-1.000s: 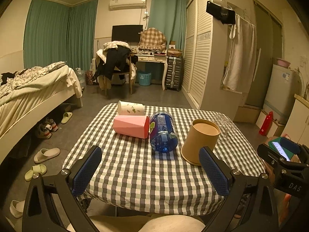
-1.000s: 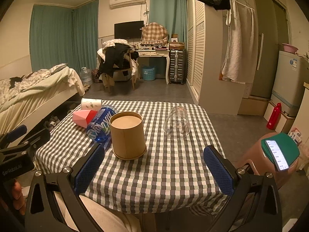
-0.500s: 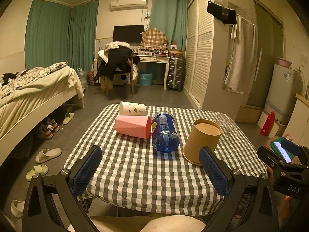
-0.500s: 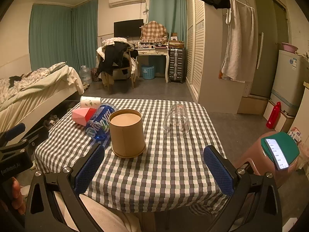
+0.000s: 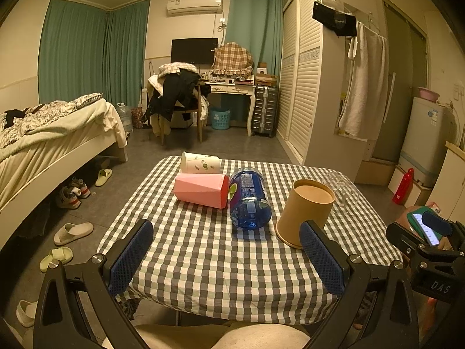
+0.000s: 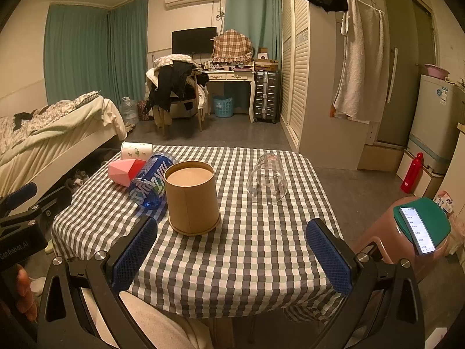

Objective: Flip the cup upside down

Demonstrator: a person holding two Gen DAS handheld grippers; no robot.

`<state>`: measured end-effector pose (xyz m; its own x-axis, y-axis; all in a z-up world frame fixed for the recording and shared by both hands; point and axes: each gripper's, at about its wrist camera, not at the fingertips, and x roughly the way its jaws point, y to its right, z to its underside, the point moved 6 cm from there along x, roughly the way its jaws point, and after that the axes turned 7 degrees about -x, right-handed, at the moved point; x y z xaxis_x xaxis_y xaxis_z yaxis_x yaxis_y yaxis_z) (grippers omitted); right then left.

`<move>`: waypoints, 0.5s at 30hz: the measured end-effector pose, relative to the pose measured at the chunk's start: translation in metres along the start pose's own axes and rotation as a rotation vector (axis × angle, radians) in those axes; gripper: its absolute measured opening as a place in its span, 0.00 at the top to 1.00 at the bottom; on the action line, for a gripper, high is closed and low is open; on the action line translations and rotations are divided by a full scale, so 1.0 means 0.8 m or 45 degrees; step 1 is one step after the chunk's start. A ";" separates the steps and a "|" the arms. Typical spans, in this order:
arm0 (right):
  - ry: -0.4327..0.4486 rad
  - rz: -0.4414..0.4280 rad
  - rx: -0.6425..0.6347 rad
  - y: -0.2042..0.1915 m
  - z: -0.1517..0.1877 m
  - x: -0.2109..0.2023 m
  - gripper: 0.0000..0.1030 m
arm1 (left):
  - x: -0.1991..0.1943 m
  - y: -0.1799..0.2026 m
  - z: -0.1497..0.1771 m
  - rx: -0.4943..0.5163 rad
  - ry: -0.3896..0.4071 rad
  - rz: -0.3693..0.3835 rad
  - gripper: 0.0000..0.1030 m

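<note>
A brown paper cup (image 5: 305, 212) (image 6: 192, 200) stands upside down on the checked table (image 5: 203, 261) (image 6: 247, 250). A clear glass (image 6: 267, 178) (image 5: 340, 192) stands mouth-down to its right. A blue bottle-like cup (image 5: 249, 202) (image 6: 151, 181), a pink faceted cup (image 5: 202, 189) (image 6: 125, 170) and a white patterned cup (image 5: 200, 163) (image 6: 136, 150) lie on their sides. My left gripper (image 5: 226, 258) and right gripper (image 6: 232, 256) are both open and empty, held at the near table edge.
A pink stool with a green lid and a phone (image 6: 418, 229) stands right of the table. A bed (image 5: 43, 145) is at the left, slippers (image 5: 72, 232) on the floor. A wardrobe (image 5: 314, 87) and a desk with a chair (image 5: 180, 101) are behind.
Both grippers have drifted very slightly; the view has shifted a little. The cups have not moved and both grippers stay open.
</note>
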<state>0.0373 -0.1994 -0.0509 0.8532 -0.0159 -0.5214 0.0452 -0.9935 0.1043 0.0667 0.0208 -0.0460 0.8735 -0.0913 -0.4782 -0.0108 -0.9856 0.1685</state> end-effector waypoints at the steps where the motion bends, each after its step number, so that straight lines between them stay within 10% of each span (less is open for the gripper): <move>1: -0.001 0.000 0.000 0.000 0.000 0.000 0.00 | 0.000 0.000 0.000 -0.001 -0.001 0.000 0.00; 15: -0.006 -0.001 -0.001 -0.002 0.001 0.002 0.00 | -0.001 0.000 0.000 0.000 0.000 0.000 0.00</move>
<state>0.0377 -0.1982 -0.0526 0.8508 -0.0155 -0.5252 0.0462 -0.9935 0.1041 0.0662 0.0208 -0.0457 0.8734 -0.0911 -0.4783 -0.0107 -0.9857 0.1683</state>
